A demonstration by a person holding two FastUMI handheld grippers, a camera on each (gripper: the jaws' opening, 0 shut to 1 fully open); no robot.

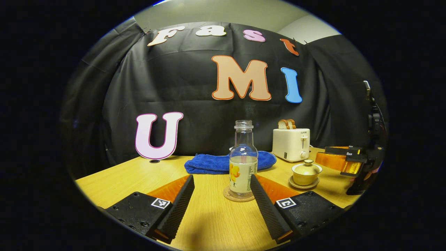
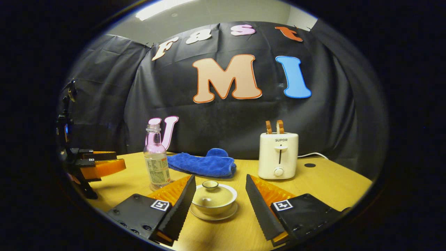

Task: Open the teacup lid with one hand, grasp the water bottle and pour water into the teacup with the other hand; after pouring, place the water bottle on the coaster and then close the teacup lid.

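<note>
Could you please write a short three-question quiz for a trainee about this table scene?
1. True or false: the clear glass water bottle stands on the round cork coaster.
2. What lies behind the bottle? A) a folded blue towel B) a red plate C) a green book
3. Fill in: the lid of the beige ceramic teacup is ____ the cup.

Key: 1 true. 2 A. 3 on; both the left gripper and the right gripper are open.

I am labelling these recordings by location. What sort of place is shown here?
Probably a staged recording booth, not a real kitchen: a wooden table stands against a black cloth wall, with household props set on it: a toaster holding bread, a lidded teacup and a blue towel.
</note>
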